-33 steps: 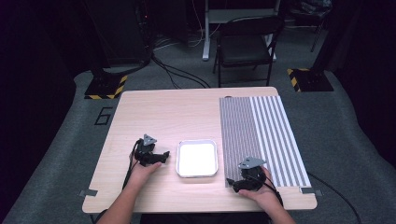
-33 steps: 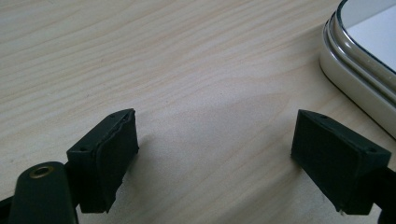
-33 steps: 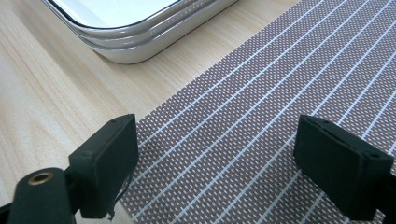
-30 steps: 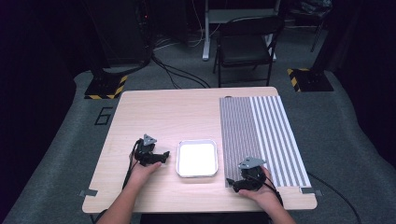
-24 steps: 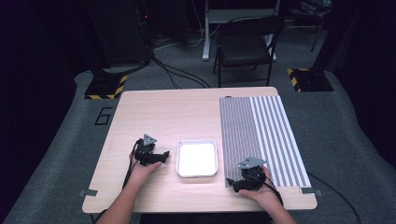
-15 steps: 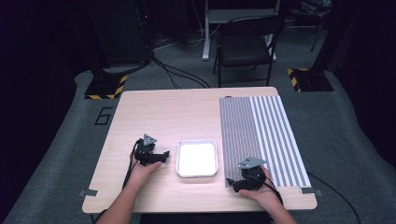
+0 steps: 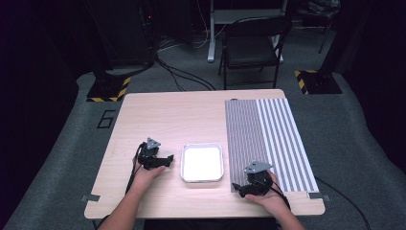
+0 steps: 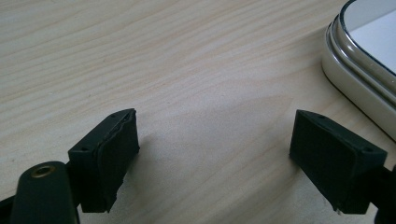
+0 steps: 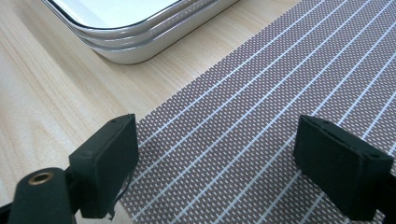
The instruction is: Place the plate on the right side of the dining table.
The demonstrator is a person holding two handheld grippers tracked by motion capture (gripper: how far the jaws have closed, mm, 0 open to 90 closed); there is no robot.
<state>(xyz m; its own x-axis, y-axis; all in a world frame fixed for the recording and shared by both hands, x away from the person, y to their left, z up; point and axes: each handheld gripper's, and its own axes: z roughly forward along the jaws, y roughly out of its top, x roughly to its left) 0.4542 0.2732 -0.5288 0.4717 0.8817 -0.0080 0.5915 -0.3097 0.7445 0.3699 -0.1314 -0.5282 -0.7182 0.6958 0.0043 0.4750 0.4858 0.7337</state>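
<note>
Meanwhile, one white tray (image 7: 202, 163) lies between two claws on the table (image 7: 191, 115). Left claw (image 7: 165, 160), spread wide, grasps nothing, tray just beside it; right claw (image 7: 238, 189), equally wide, empty, over one striped mat (image 7: 268, 139).

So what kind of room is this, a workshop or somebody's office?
Most likely a lab or studio set up for recording. A lone wooden table stands on grey carpet among dark surroundings, cables run across the floor, and yellow-black hazard-striped stand bases flank a folding chair.
</note>
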